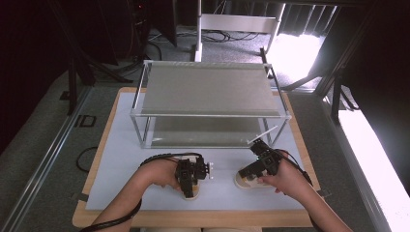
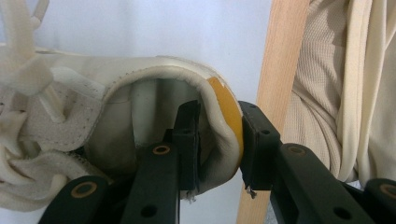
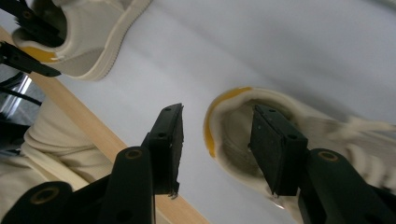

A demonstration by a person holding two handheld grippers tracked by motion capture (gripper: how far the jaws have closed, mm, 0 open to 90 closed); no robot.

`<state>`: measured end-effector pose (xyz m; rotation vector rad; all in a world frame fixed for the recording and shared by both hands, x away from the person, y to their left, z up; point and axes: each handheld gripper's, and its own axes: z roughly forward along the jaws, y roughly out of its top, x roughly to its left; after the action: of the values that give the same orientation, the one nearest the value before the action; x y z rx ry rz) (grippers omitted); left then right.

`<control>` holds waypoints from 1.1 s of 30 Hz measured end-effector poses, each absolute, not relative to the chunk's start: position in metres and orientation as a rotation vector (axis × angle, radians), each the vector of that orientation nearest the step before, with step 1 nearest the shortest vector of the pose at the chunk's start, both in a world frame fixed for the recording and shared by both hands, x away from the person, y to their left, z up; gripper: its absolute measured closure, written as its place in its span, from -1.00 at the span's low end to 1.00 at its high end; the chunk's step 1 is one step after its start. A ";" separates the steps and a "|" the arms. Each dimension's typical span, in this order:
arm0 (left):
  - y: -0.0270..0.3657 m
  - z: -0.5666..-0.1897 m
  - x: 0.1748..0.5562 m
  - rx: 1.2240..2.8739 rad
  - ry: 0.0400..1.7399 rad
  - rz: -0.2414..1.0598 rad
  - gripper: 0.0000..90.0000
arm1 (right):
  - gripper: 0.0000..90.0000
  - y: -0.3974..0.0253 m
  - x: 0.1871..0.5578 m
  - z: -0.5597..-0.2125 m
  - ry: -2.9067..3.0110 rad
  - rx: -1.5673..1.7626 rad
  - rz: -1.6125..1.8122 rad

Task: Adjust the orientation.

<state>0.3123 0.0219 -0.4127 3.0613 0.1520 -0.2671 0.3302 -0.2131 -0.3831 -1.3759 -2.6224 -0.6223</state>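
- Two-tier rack (image 1: 208, 92): at the rear of the table mat (image 1: 121, 159).
- Left shoe (image 1: 190, 188): before the rack, near the front edge.
- Right shoe (image 1: 247, 180): right of the left shoe, well apart.

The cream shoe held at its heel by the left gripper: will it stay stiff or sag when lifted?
The cream shoe would probably hang toe-down, since the left gripper pinches only its soft heel collar. The padded collar dents, so it may slip. Loose laces could dangle.
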 end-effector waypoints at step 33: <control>0.021 -0.413 0.314 3.063 0.156 -0.283 0.56 | 0.76 -0.179 0.307 -0.406 -3.017 -0.543 -0.327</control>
<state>0.3135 0.0214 -0.4131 3.0629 0.1556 -0.2829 0.3073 -0.1795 -0.4061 -0.5432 -3.0170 -0.3272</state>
